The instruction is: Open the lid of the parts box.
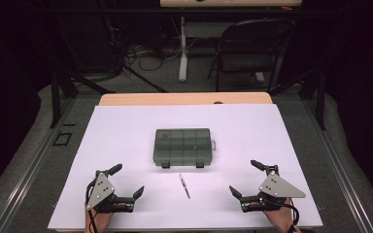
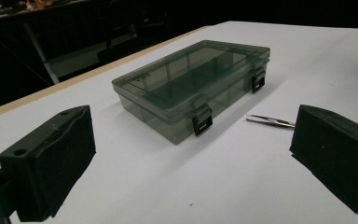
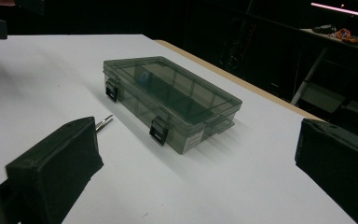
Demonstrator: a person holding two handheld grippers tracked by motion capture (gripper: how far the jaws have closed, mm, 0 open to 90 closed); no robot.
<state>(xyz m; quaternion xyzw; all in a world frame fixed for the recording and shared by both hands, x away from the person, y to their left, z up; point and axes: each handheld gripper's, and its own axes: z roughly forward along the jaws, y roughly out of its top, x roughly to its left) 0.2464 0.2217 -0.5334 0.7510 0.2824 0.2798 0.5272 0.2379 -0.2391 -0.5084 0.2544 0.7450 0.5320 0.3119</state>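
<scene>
I see the smoky grey compartment box (image 1: 183, 147) lying flat near the middle of the white worktop (image 1: 126, 126), lid down, with its two black latches (image 2: 202, 121) on the long side that faces me. Through the tinted lid I can make out divider walls; whether anything sits in the compartments I cannot tell. A small tab sticks out of the box's right short end in the high view.

Between the box and my edge of the worktop lie the metal tweezers (image 1: 184, 186), flat on the white sheet, near the box but not touching it, running roughly front to back with a slight slant. In the left gripper view they lie just off the nearer latch corner (image 2: 270, 121); in the right gripper view one end peeks out past the left-hand pad (image 3: 104, 122).

My left tongs (image 1: 118, 182) sit low at the near left of the worktop, spread wide, nothing between the pads, well apart from box and tweezers. My right tongs (image 1: 246, 177) mirror them at the near right, likewise spread wide and gripping nothing. Both point inward toward the box. A hand holds each from the bottom edge.

Beyond the worktop's far wooden edge: a dark folding chair (image 1: 252, 48), a white table leg (image 1: 182, 48) and loose cables on the floor.
</scene>
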